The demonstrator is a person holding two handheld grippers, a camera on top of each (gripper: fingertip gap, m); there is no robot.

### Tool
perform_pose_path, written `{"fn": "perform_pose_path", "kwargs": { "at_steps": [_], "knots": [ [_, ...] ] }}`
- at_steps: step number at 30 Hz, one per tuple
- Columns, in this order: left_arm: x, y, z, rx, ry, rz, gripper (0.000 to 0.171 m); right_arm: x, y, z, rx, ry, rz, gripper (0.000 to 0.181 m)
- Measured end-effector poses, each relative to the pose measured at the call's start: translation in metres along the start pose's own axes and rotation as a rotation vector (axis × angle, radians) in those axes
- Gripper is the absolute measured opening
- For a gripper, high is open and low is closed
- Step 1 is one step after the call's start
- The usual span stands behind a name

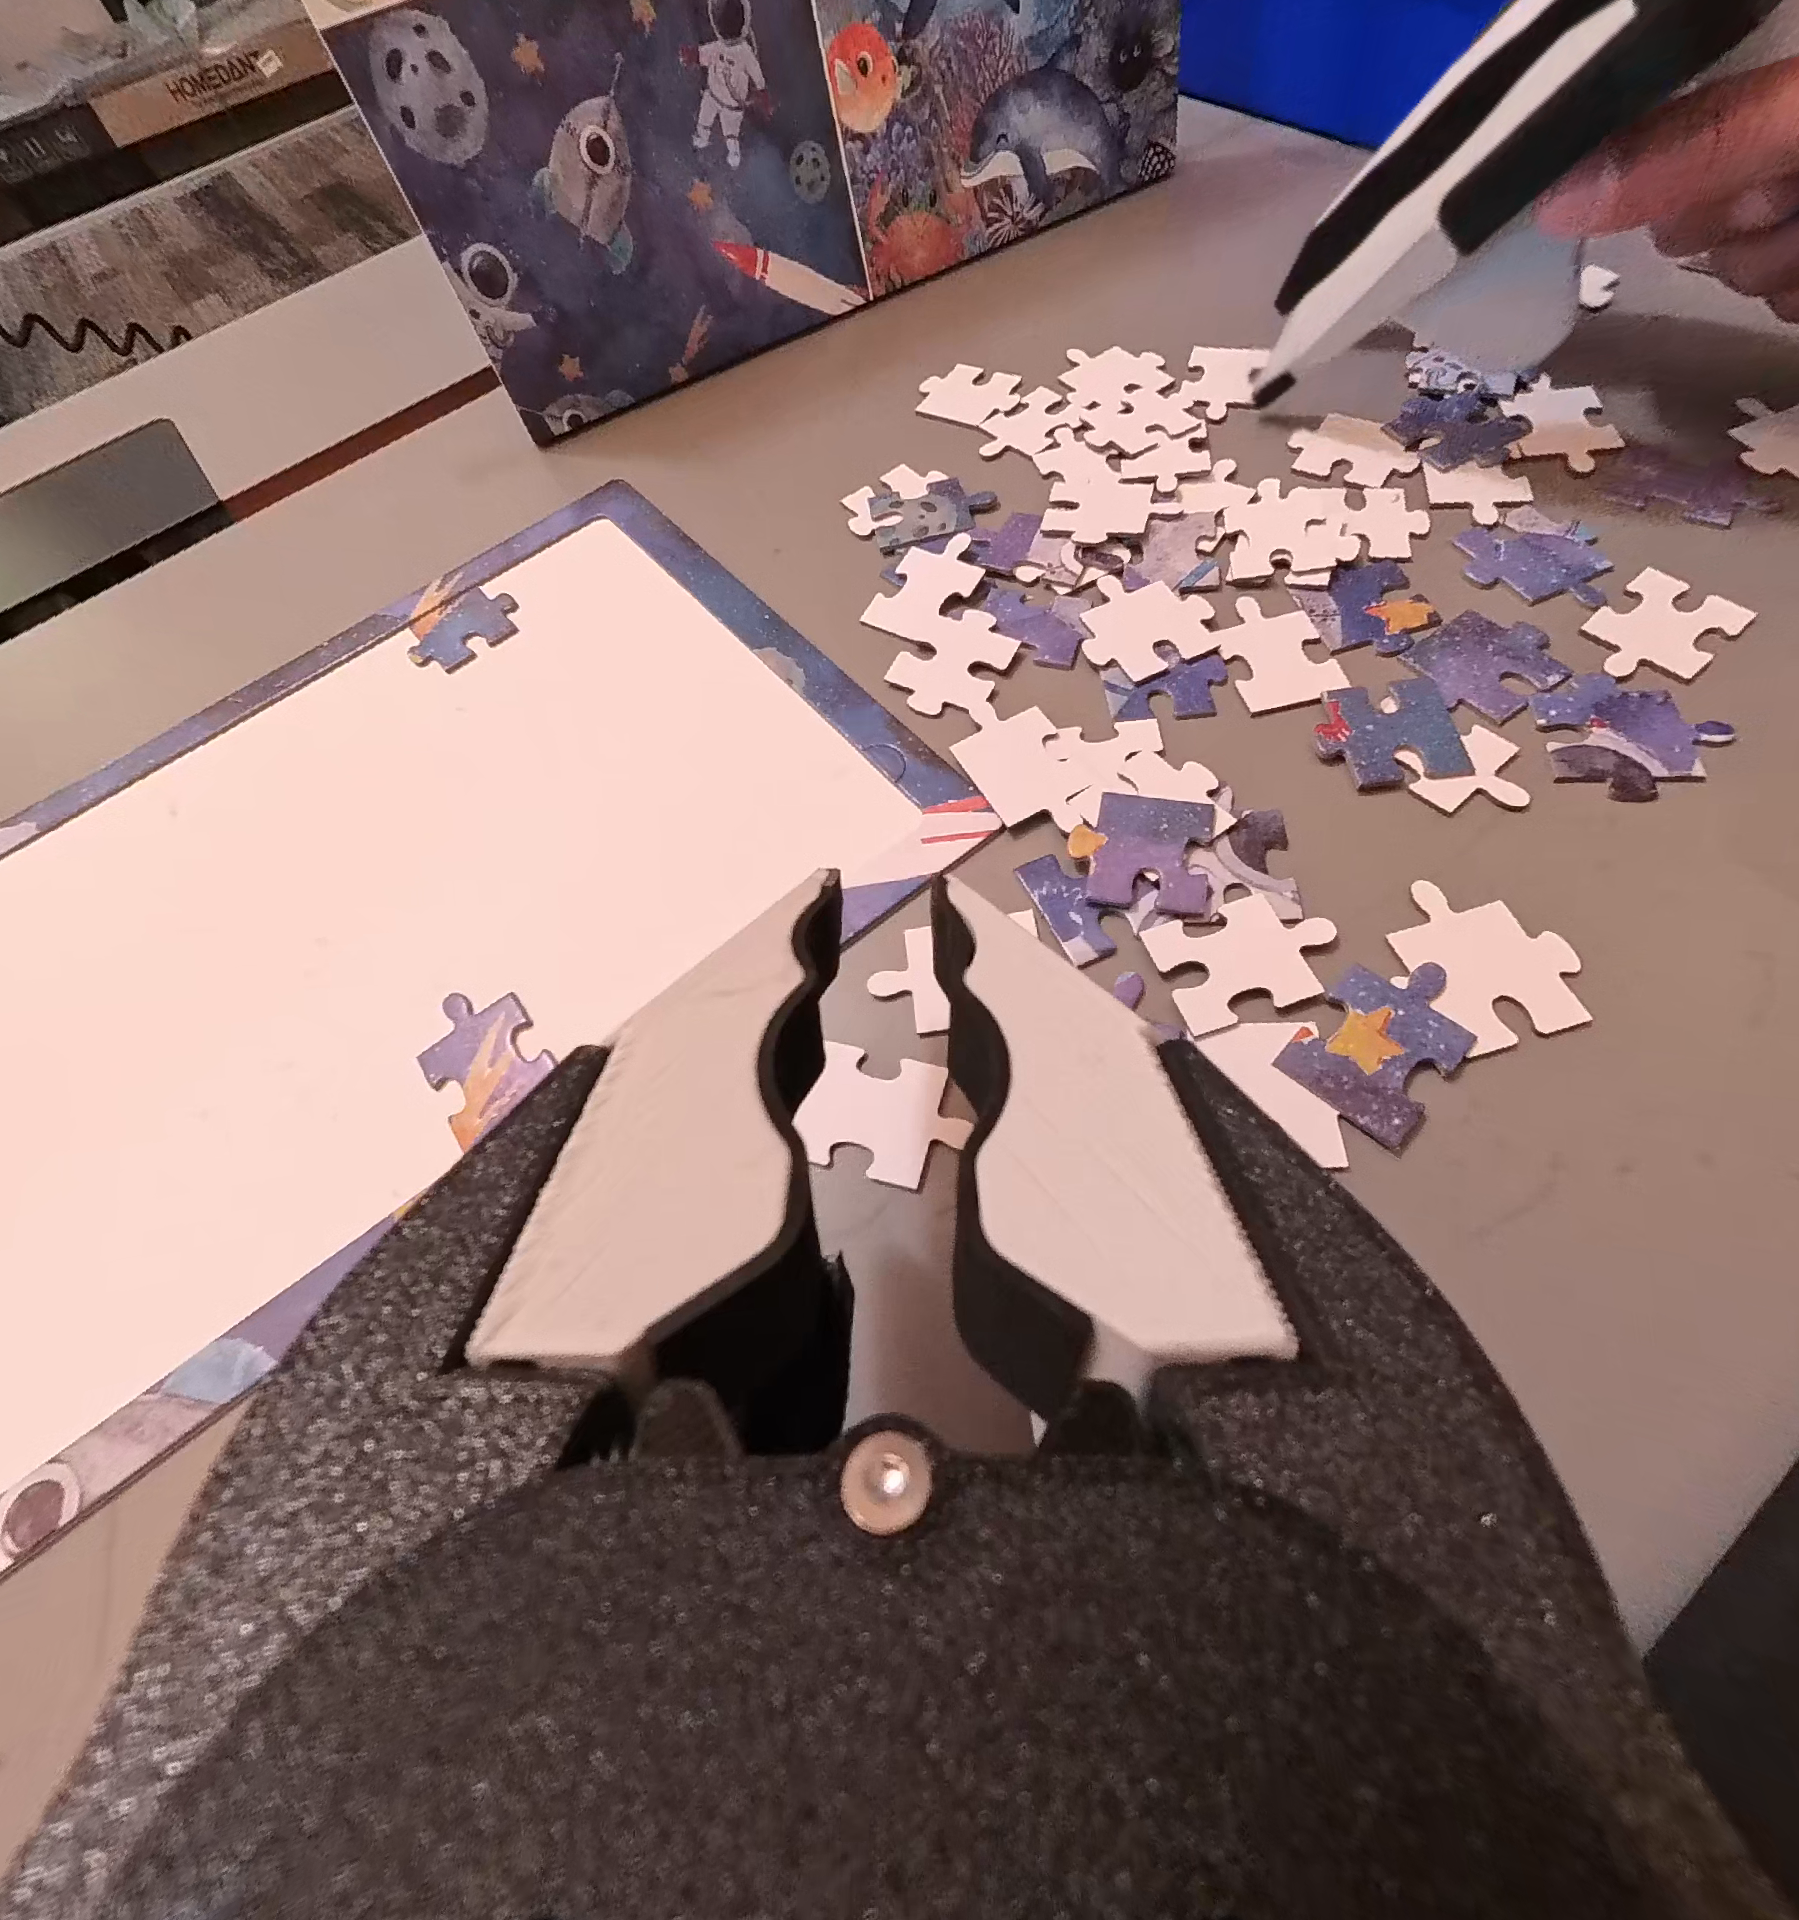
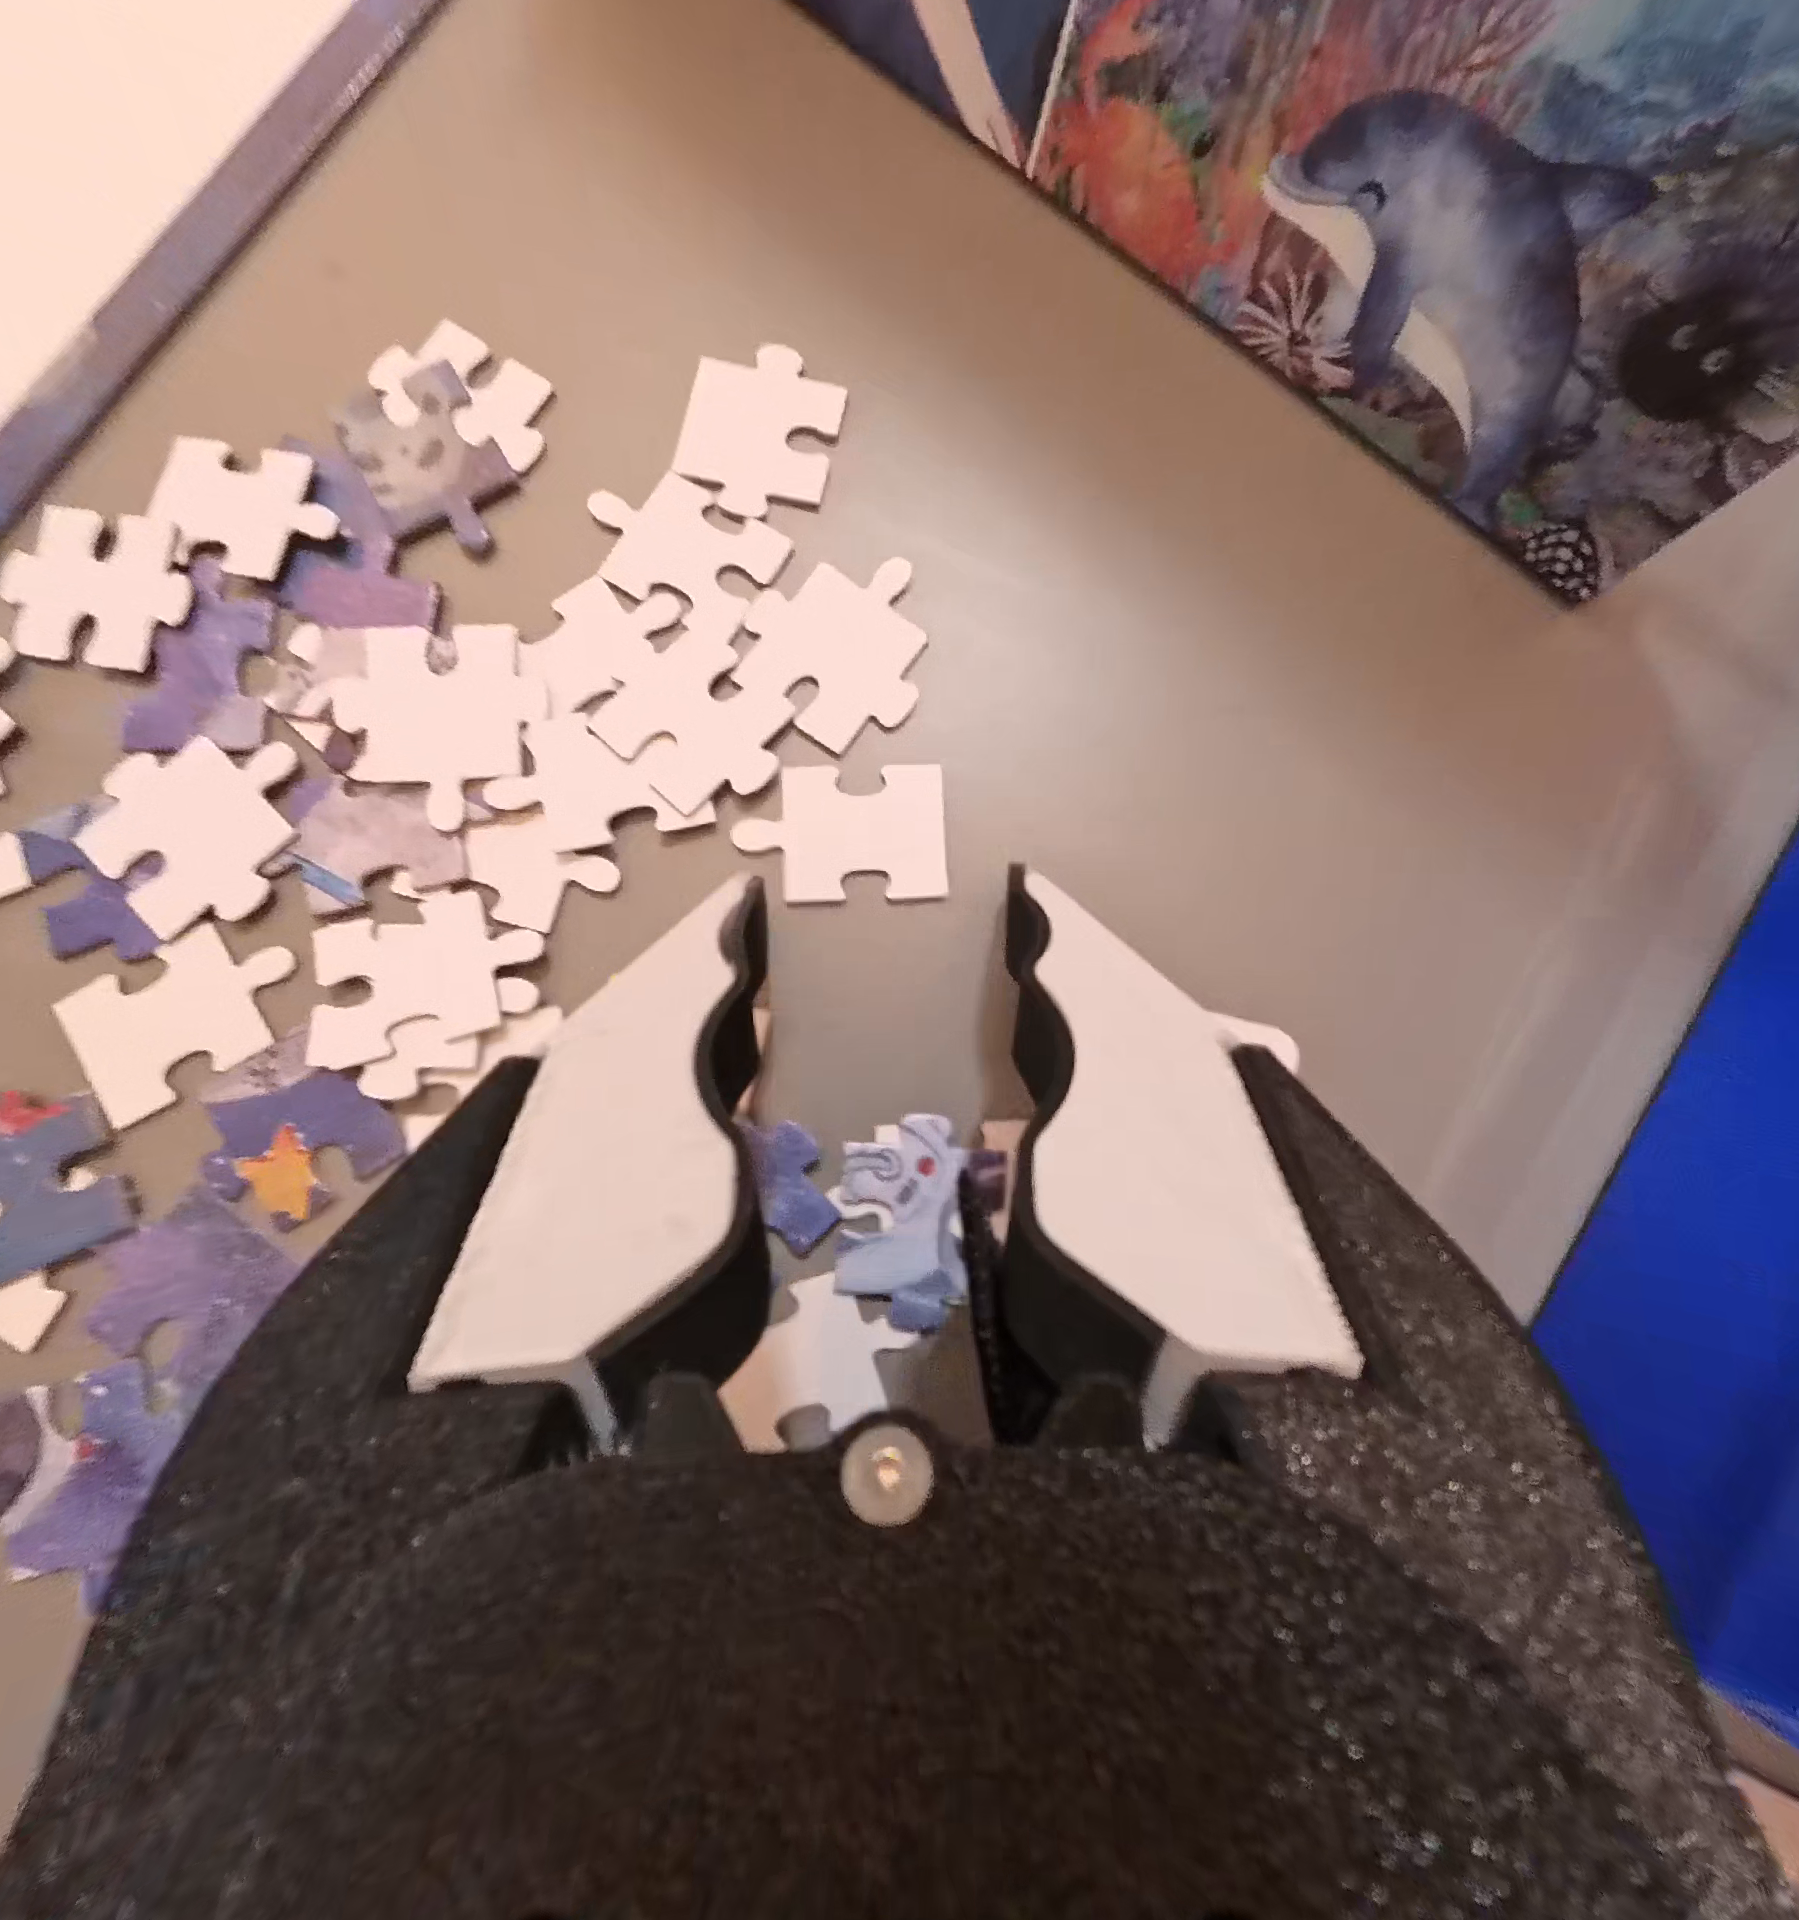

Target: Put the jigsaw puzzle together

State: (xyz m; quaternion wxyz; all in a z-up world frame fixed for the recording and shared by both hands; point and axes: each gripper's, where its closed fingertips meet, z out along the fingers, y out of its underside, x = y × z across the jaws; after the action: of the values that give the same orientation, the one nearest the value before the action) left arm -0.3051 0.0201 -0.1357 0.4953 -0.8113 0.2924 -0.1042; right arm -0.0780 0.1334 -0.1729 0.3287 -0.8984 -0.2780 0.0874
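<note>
Loose jigsaw pieces [image 1: 1279, 644] scattered over the grey table [image 1: 1497, 1299], just right of the puzzle tray [image 1: 355, 883], most lying blank side up, some showing blue and purple print. Only two pieces seated in the tray: one [image 1: 464, 627] at the far border, one [image 1: 484, 1060] near the close edge, so hardly begun by the look of it. Right gripper [image 2: 884, 904] nearer the heap, tilted steeply down over its far side, jaws standing moderately apart and holding nothing. Directly ahead of its tips, just beyond them, a single blank piece [image 2: 853, 836] lying flat, slightly apart from the others, broad side facing the jaws, knob sticking out to the left. Beneath the gripper, between the fingers, a pale blue printed piece [image 2: 900, 1216] among a few more. In the left wrist view, the same gripper [image 1: 1274, 379] reaching in from the upper right with a hand [image 1: 1726, 197] behind it, tip low at the heap's far edge. Left gripper [image 1: 884, 894] hovering near the tray's close right corner, jaws narrowly parted and empty, a blank piece [image 1: 874, 1122] on the table below the gap. Probably a short drop forward and down for the right gripper onto the lone piece; flat card on a flat table likely hard to pinch without sliding or tipping an edge first. Illustrated box [image 1: 749, 177] standing beyond the heap, well clear.
</note>
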Motion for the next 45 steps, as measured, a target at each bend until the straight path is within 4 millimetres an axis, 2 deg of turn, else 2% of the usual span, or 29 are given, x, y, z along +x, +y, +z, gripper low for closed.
{"fn": "perform_pose_path", "kwargs": {
  "at_steps": [2, 6, 8, 13, 18, 20, 22, 25, 27, 29, 31, 33, 35, 37, 39, 41, 45],
  "knots": [
    [0.0, -0.001, -0.001, 0.003, 0.0, -0.001, 0.017, 0.014, 0.008, -0.007, -0.013, 0.056, -0.006, 0.046],
    [0.001, -0.001, -0.001, 0.006, 0.0, 0.003, 0.017, 0.063, 0.036, -0.042, -0.017, 0.256, 0.074, 0.043],
    [0.002, 0.0, -0.001, 0.002, 0.004, 0.005, 0.017, 0.073, 0.047, -0.046, -0.028, 0.292, 0.112, 0.043],
    [0.003, 0.001, 0.0, -0.005, 0.0, 0.027, 0.017, 0.057, 0.039, -0.032, 0.054, 0.087, 0.281, 0.044],
    [0.004, 0.002, 0.001, -0.011, 0.0, 0.028, 0.017, 0.061, 0.039, -0.025, 0.028, 0.139, 0.207, 0.038],
    [0.004, 0.002, 0.001, -0.012, -0.001, 0.031, 0.017, 0.061, 0.039, -0.025, 0.038, 0.133, 0.221, 0.037],
    [0.003, 0.002, 0.001, -0.01, -0.004, 0.032, 0.017, 0.061, 0.041, -0.027, 0.032, 0.127, 0.219, 0.027],
    [0.002, 0.001, 0.0, -0.004, -0.008, 0.03, 0.017, 0.057, 0.041, -0.028, 0.053, 0.078, 0.266, 0.027],
    [0.001, -0.001, -0.001, 0.007, -0.014, 0.029, 0.016, 0.046, 0.033, -0.032, 0.102, -0.017, 0.309, 0.026],
    [0.001, -0.005, -0.002, 0.029, -0.01, 0.022, 0.016, 0.021, 0.011, -0.044, 0.215, -0.189, 0.348, 0.026],
    [0.004, -0.018, -0.009, 0.099, 0.004, 0.02, 0.018, -0.019, -0.021, -0.065, 0.349, -0.456, 0.405, 0.026],
    [0.014, -0.041, -0.022, 0.228, 0.062, 0.015, 0.029, -0.067, -0.054, -0.096, 0.47, -0.812, 0.484, 0.026],
    [0.026, -0.063, -0.039, 0.358, 0.109, 0.04, 0.042, -0.118, -0.072, -0.121, 0.471, -1.149, 0.521, 0.026],
    [0.033, -0.078, -0.054, 0.469, 0.11, 0.09, 0.047, -0.165, -0.08, -0.137, 0.406, -1.39, 0.503, 0.026],
    [0.035, -0.088, -0.066, 0.545, 0.089, 0.126, 0.047, -0.197, -0.086, -0.143, 0.367, -1.503, 0.474, 0.026],
    [0.032, -0.094, -0.075, 0.603, 0.069, 0.122, 0.046, -0.222, -0.088, -0.15, 0.317, -1.612, 0.464, 0.026],
    [0.039, -0.095, -0.078, 0.619, 0.123, 0.11, 0.047, -0.255, -0.086, -0.157, 0.225, -1.757, 0.485, 0.026]
  ]
}}
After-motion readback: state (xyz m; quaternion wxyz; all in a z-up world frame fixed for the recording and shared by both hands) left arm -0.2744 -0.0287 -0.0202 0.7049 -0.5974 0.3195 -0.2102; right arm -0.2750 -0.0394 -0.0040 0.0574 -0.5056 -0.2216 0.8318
